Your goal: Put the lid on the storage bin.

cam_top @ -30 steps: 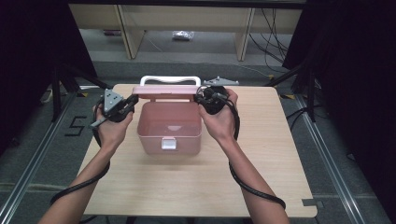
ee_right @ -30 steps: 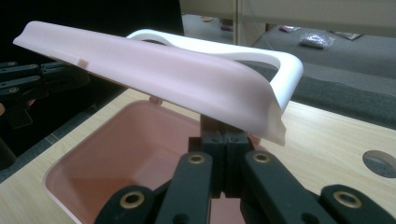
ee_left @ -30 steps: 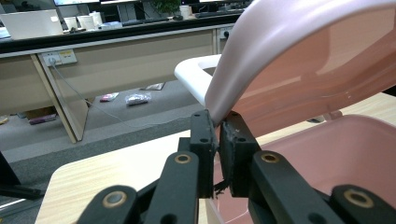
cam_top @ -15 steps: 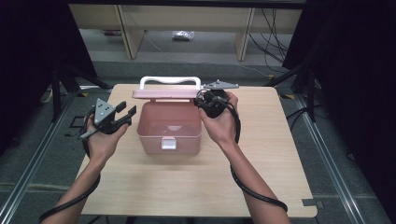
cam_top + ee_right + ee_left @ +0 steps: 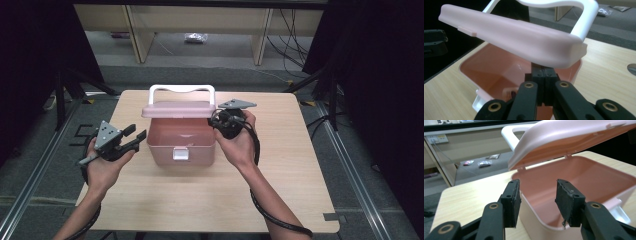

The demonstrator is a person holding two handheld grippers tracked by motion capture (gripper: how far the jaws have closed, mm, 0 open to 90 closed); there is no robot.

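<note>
The step in hand looks like raising the lid (image 5: 178, 109) of the pink box (image 5: 181, 142), at the middle of the high view on the table (image 5: 280, 190); it goes best if the lid is pushed steadily back on its hinge while the box stays put. The right gripper (image 5: 543, 72), jaws pressed together, sits under the lid's right edge, propping it half open; the left gripper (image 5: 136, 136), whose jaws have just been opening and stand apart with nothing between them, hangs just left of the box at centre left.

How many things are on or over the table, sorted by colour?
Pink: 1, the box with its raised lid
White: 1, the handle on that lid
Black: 2, the left gripper and the right gripper, each held in a hand
Total: 4
</note>
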